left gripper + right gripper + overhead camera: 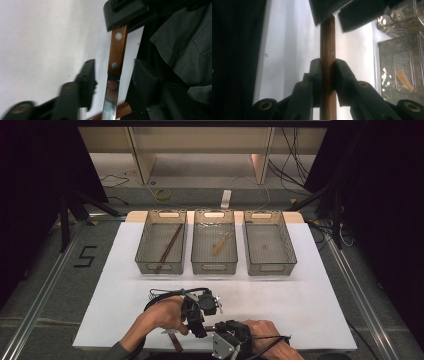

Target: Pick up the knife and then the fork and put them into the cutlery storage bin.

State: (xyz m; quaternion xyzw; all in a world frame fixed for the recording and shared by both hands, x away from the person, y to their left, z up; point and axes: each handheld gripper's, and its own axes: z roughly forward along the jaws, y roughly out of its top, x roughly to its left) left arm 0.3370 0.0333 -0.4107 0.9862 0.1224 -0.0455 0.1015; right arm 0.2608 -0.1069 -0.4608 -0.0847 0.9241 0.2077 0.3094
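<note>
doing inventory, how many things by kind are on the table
wire mesh baskets: 3
chopsticks, in the left basket: 1 pair
wooden utensil, in the middle basket: 1
wood-handled knife, in the right tongs: 1
total: 6

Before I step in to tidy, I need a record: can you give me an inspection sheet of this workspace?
Surface: white sheet, mostly bare.
Job's things: wooden-handled knife, at the near edge.
Clutter: three wire baskets; brown sticks in the left one, wooden utensil in the middle one.
Grippers: right gripper clamped on the handle; left gripper open around the knife.
Cables: gripper cable on the sheet; floor cables beyond.
Surroundings: floor mark, power strip.
</note>
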